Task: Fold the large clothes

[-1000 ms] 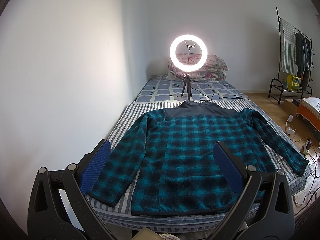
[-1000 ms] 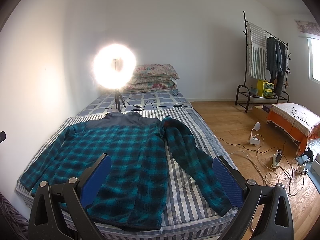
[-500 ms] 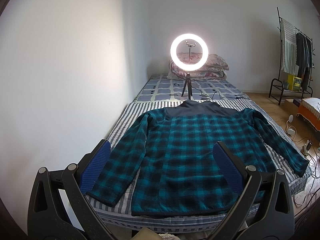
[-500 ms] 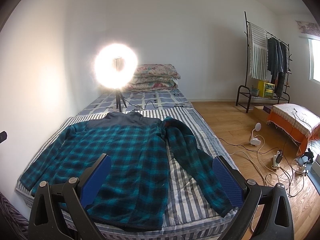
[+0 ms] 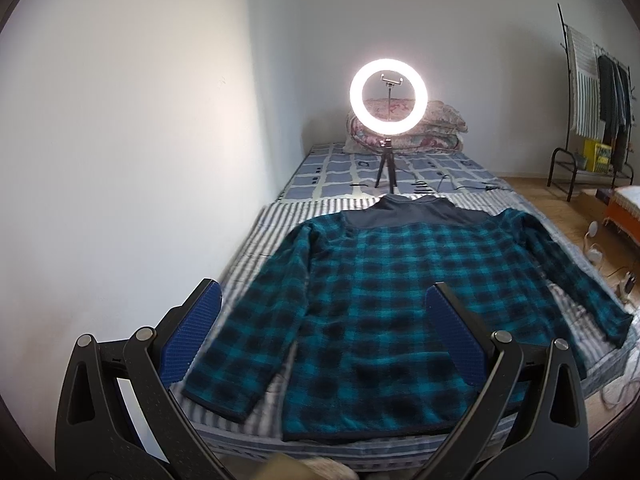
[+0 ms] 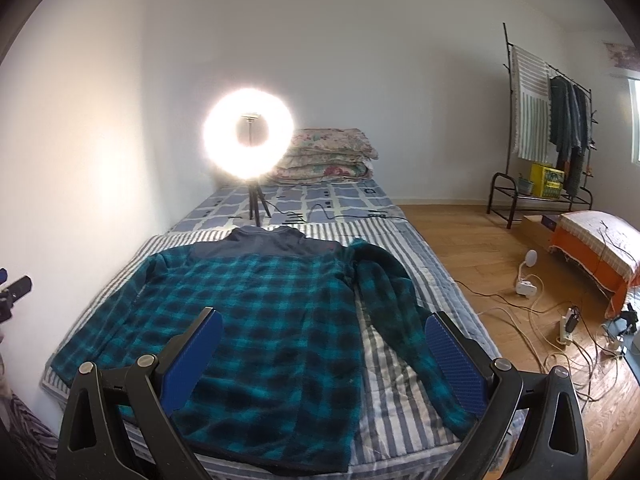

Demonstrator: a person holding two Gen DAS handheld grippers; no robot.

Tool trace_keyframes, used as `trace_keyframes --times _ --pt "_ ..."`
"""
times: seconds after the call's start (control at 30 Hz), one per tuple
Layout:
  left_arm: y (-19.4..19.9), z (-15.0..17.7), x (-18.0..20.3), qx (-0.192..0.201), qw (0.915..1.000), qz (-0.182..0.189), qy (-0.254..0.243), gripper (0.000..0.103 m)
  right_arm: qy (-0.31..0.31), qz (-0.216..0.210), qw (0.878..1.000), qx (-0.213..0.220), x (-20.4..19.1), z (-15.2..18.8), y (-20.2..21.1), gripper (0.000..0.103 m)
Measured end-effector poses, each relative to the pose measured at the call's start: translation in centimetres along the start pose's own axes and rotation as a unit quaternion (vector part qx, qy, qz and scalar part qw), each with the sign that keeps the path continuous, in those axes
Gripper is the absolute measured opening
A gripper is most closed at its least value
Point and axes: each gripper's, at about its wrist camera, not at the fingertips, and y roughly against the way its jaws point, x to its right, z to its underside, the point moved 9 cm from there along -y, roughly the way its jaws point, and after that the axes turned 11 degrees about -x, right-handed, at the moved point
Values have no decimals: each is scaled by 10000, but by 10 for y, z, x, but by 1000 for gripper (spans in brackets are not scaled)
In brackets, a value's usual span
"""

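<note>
A teal and black plaid fleece jacket [image 5: 400, 296] [image 6: 256, 320] with a grey yoke lies spread flat, back side up, on the striped bed cover [image 5: 280, 216], both sleeves stretched out to the sides. My left gripper [image 5: 322, 322] hovers open above the bed's near edge, aimed at the jacket's lower left part. In the right wrist view my right gripper [image 6: 320, 350] is open too, above the hem and the right sleeve [image 6: 404, 328]. Neither gripper touches the cloth. A bit of the left gripper shows at the left edge of the right wrist view.
A lit ring light on a tripod [image 5: 388, 98] [image 6: 248, 136] stands on the bed behind the collar, with folded quilts [image 6: 328, 160] beyond. White wall runs along the left. Right of the bed are wood floor, cables [image 6: 532, 320], a clothes rack [image 6: 548, 120] and an orange-covered stool [image 6: 600, 248].
Both views have shifted only slightly; the grippers stay open and the jacket lies as before.
</note>
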Motion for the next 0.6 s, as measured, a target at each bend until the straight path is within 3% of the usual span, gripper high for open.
trace_keyframes --times 0.13,0.27,0.37,0.6 --pt "-19 -5 -23 -76 9996 -242 -95 103 251 -54 9996 110 -21 -14 -10 102" --pt "-50 -6 -50 -273 9979 -508 -298 103 456 -501 9970 374 -50 -31 -21 102" --pt "-77 -3 -68 -527 9964 -509 -436 91 438 -902 9945 316 -74 -45 -37 98" --pt "-152 4 -103 -1224 9916 -46 -425 58 602 -1663 9842 -90 -124 -52 -88 86"
